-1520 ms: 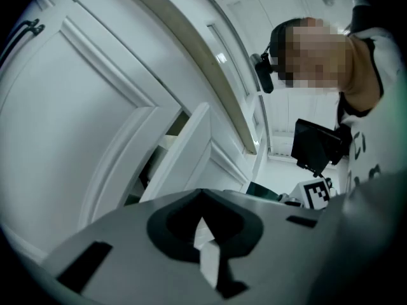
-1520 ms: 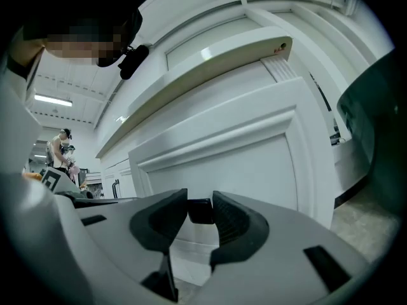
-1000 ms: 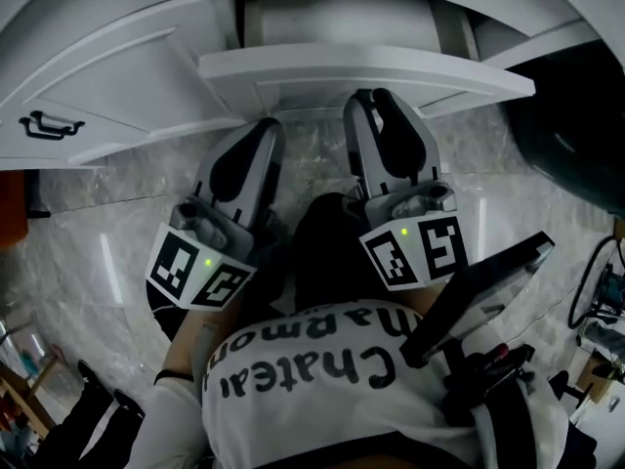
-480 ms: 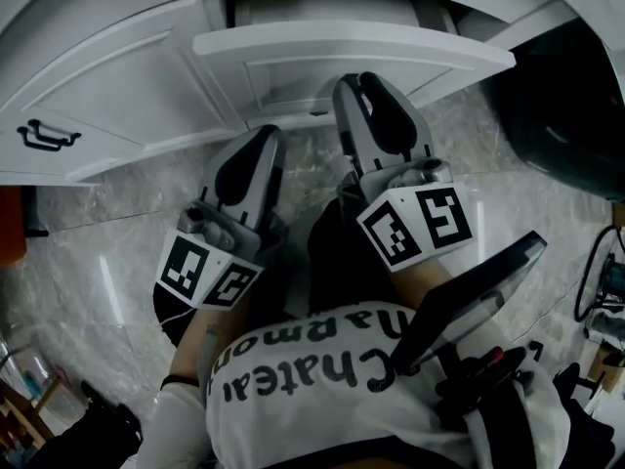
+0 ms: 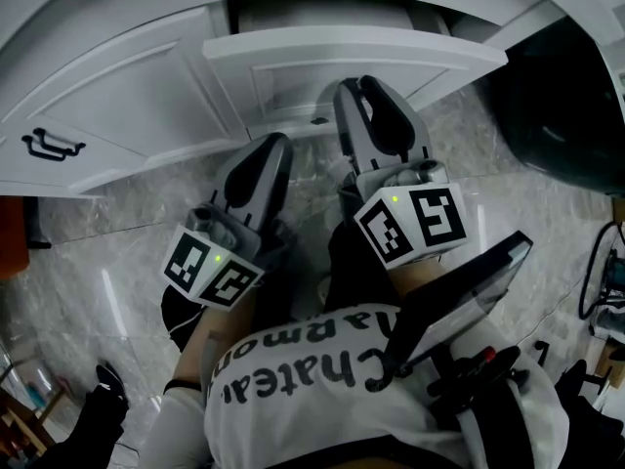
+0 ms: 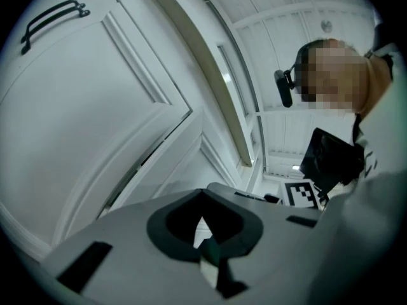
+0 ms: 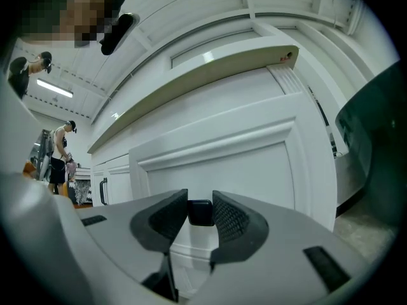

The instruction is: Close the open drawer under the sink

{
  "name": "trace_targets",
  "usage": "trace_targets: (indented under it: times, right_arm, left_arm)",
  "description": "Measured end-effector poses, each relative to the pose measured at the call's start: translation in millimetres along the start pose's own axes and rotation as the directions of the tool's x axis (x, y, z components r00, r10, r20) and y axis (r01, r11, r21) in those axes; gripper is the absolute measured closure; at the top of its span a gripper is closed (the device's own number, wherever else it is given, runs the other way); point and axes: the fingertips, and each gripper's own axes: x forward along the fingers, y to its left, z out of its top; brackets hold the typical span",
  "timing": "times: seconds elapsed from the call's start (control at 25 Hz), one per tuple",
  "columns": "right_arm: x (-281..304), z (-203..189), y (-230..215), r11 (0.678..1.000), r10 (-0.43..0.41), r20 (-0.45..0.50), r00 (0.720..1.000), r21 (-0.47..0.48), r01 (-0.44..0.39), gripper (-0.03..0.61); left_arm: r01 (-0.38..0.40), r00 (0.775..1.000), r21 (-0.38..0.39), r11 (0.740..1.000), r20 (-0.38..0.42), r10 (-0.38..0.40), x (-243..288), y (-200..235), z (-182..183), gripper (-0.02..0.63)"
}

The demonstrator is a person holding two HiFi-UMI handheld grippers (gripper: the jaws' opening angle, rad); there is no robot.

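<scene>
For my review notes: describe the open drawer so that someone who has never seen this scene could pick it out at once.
Find the white cabinet front. The drawer is the one panel standing out from it, straight ahead of the right gripper. Unlike the flush door to its left with a black bar handle, it carries a small dark knob, which sits between that gripper's jaws.

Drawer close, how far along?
Done: right gripper is clamped on the knob. In hand: the push; the drawer stands out from the cabinet, so it's open. To do: slide it flush, release. Left gripper is shut, empty.
</scene>
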Motion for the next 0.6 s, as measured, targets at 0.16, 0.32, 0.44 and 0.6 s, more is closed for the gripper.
trace_targets:
  times: [0.16, 0.32, 0.44, 0.6]
  right_arm:
    - [5, 1, -2, 1.000, 0.003, 0.000, 1.000, -0.005, -0.003, 0.451]
    - [8, 2, -3, 1.000, -0.004, -0.003, 1.000, -0.010, 0.004, 0.453]
    - [9, 2, -3, 1.000, -0.006, -0.004, 1.000, -0.006, 0.006, 0.453]
    - [12, 2, -3, 1.000, -0.005, 0.001, 1.000, -0.014, 0.005, 0.453]
  left_arm:
    - [0.006, 1.000, -0.008, 1.000, 0.013, -0.006, 1, -1, 3, 0.607]
    - [0.017, 1.000, -0.006, 1.000, 0.012, -0.017, 3, -2, 2, 0.607]
    - [0.013, 1.000, -0.020, 1.000, 0.012, -0.012, 4, 2, 0, 0.606]
    - [0.003, 0.999, -0.056, 0.998, 0.040, -0.001, 5, 7, 1, 0.606]
